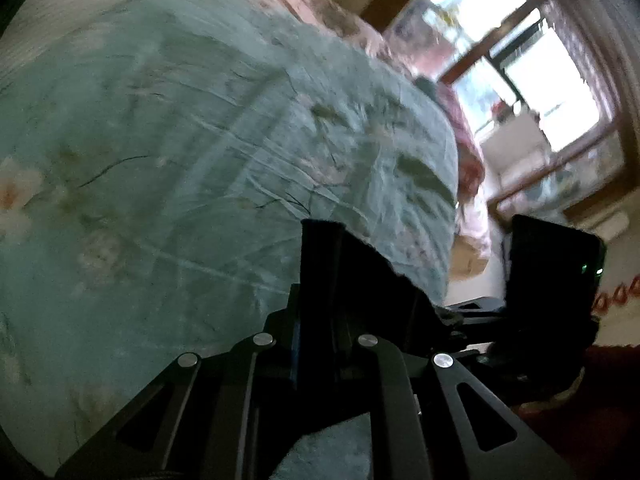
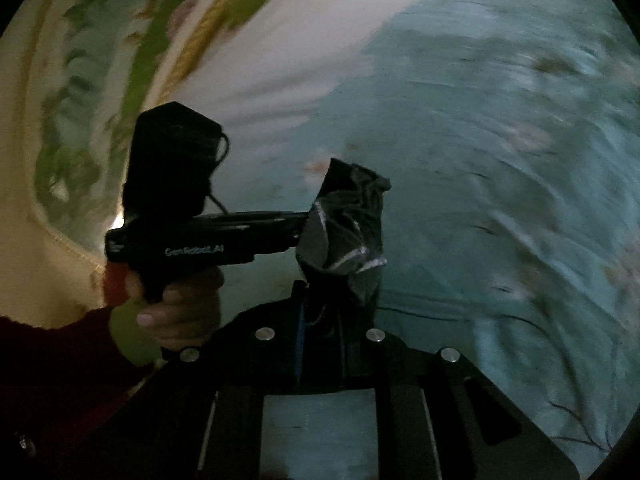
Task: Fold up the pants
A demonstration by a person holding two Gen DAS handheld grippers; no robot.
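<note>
The pants (image 2: 348,220) are dark cloth with pale seam lines, bunched up above the teal floral bedsheet (image 2: 500,140). In the right wrist view my right gripper (image 2: 320,292) is shut on the lower part of this bunch, and the cloth hides its fingertips. My left gripper (image 2: 302,226) reaches in level from the left, held by a hand (image 2: 180,312), and is shut on the same bunch. In the left wrist view my left gripper (image 1: 322,240) stands shut, with dark pants cloth (image 1: 380,280) draped over its right side.
The bed fills both views, its teal sheet (image 1: 180,140) wrinkled. A pink patterned blanket (image 1: 468,140) lies along the far edge, below a bright window (image 1: 532,72). A green and white quilt (image 2: 100,80) lies at the left. The right gripper's black body (image 1: 556,264) is close beside my left gripper.
</note>
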